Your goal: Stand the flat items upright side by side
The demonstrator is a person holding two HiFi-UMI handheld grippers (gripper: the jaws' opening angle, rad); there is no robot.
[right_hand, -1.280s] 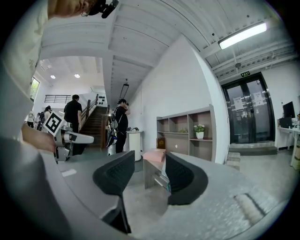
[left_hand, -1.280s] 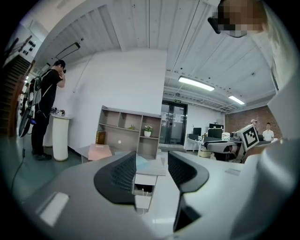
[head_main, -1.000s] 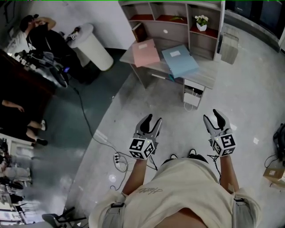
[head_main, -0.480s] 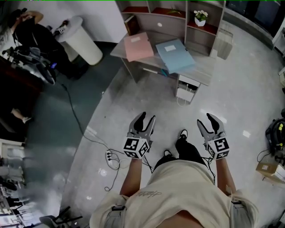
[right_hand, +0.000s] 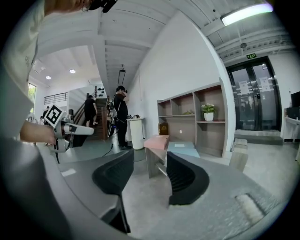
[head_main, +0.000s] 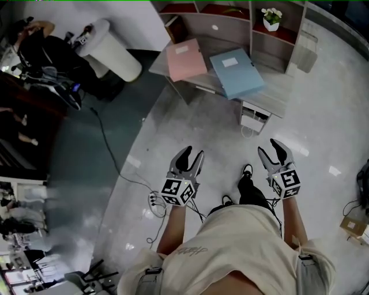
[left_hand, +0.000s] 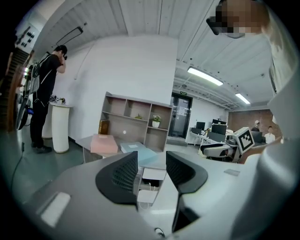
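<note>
Left gripper (head_main: 191, 154) and right gripper (head_main: 272, 148) gape empty; a careless nudge could slide the pink folder (head_main: 186, 59) off the desk's (head_main: 272, 99) edge

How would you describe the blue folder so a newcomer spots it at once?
Find the grey shelf unit against the white wall; a low desk stands in front of it. Two flat folders lie on that desk: the blue folder is the right one in the head view, nearer the potted plant. Its only neighbour is the pink folder.
</note>
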